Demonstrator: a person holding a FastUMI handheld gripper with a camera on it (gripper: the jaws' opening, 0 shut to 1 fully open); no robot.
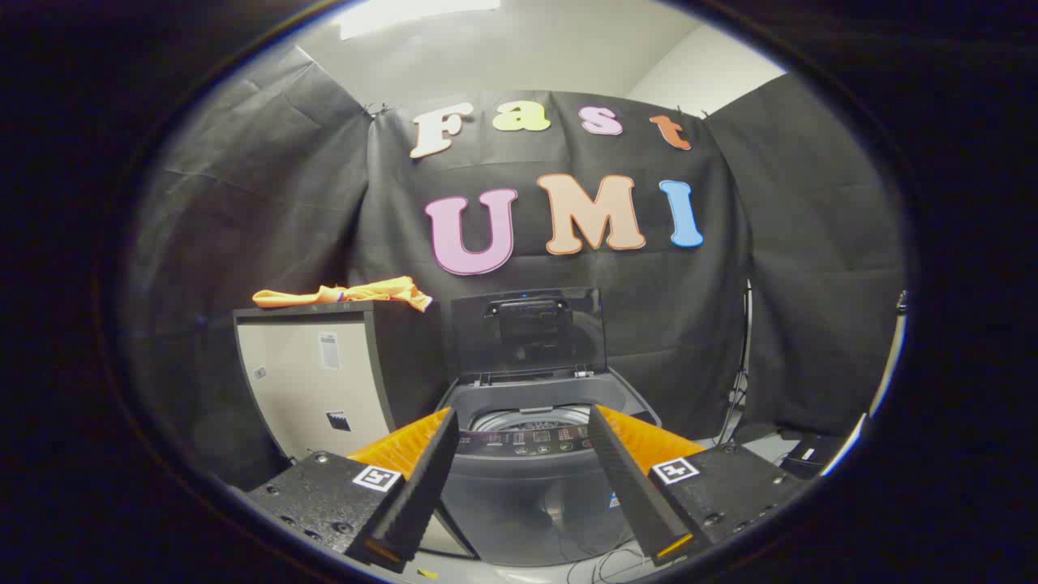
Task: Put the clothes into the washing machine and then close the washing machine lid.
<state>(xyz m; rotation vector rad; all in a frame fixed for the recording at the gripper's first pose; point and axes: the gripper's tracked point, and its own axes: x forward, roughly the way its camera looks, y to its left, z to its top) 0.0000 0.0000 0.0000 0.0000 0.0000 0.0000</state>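
A grey top-loading washing machine (531,478) stands straight ahead of my gripper (523,418), and its dark lid (527,332) is raised upright at the back, leaving the drum opening (531,418) exposed. An orange garment (349,294) lies crumpled on top of a tall cabinet (324,381) to the left of the machine, well beyond the fingers. The gripper is open, its two fingers spread wide, with nothing between them but the machine's control panel (527,444) seen beyond.
The cabinet stands close against the machine's left side. Black cloth walls close in the booth behind and on both sides. Cables (616,560) lie on the floor by the machine's base, and dark gear (803,454) sits low at the right.
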